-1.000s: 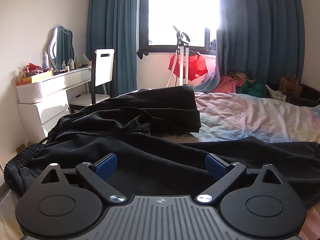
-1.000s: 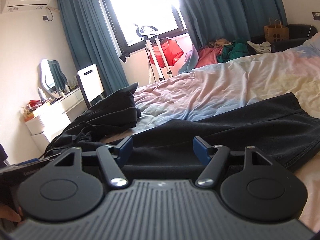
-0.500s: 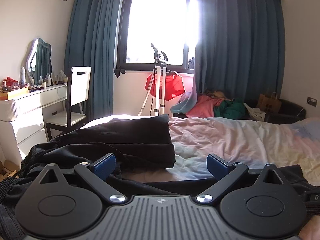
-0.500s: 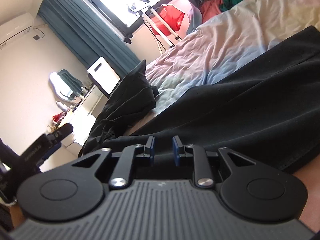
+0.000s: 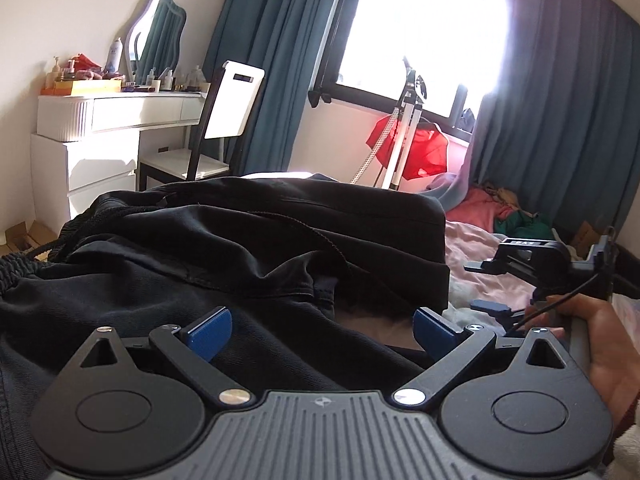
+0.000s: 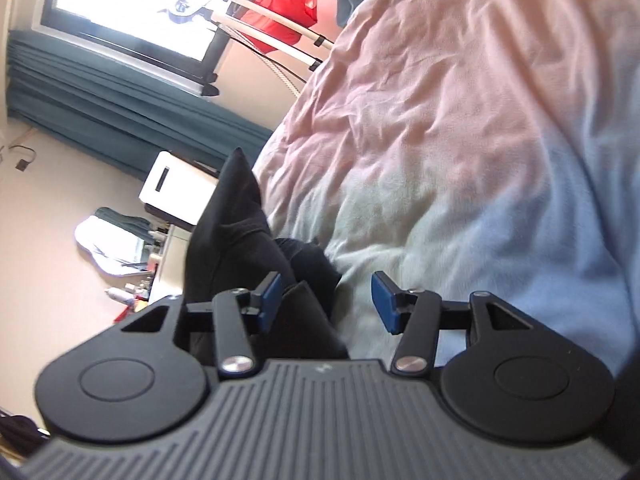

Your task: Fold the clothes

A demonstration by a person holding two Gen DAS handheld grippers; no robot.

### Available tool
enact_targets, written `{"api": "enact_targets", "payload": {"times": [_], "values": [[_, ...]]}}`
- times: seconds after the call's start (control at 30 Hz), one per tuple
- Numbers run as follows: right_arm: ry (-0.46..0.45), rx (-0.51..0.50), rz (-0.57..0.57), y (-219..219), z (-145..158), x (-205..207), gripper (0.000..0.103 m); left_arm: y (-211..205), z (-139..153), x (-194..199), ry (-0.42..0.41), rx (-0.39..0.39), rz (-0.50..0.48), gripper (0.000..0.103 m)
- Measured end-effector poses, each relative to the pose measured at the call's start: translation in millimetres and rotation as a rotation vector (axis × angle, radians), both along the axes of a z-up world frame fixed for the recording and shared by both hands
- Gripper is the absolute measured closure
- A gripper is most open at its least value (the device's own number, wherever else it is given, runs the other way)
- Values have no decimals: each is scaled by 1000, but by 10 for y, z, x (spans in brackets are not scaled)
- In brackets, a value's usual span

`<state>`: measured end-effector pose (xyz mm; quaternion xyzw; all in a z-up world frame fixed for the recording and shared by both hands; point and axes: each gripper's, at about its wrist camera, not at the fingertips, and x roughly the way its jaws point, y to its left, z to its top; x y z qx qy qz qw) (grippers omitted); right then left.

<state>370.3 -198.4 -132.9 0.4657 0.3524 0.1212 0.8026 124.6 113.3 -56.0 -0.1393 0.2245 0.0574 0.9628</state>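
Left gripper: jaws spread wide, holding nothing, low over the black garment; blue pads clear of the cloth.
Right gripper: jaws apart at a middling width, nothing between them; the view is rolled sideways and somewhat blurred. Its left pad sits against a raised black fold, though contact is hard to judge.
Black garment: dark trousers, it seems, spread across the bed in loose layers; a gathered elastic band with a drawstring lies at the far left, a folded-over part forms a thick edge toward the window. In the right wrist view a point of it stands up beside the bedding.
Bed: crumpled sheet in pale pink, cream and blue, bare to the right of the garment.
Hand: at the right edge of the left wrist view, gripping the other gripper's handle.
Surroundings: white dresser with mirror and bottles, white-backed chair, teal curtains, bright window, a red cloth hanging on a stand.
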Motion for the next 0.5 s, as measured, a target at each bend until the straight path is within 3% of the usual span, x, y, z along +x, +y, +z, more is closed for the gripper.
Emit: {"api": "enact_targets", "payload": {"times": [0.1, 0.23, 0.37, 0.4, 0.47, 0.5], "values": [[37, -16, 14, 206, -188, 370, 51, 55, -29, 10, -2, -48, 11, 5], [-15, -154, 94, 461, -238, 596, 51, 138, -58, 17, -7, -112, 28, 5], [-134, -14, 263, 668, -149, 660, 51, 187, -56, -17, -13, -142, 47, 5], [-149, -59, 276, 748, -111, 658, 51, 170, -60, -22, -12, -141, 42, 5], [-96, -120, 247, 863, -140, 686, 51, 136, -67, -32, -9, -140, 33, 5], [-84, -154, 224, 899, -121, 659, 57, 118, -70, -37, -8, -139, 29, 5]]}}
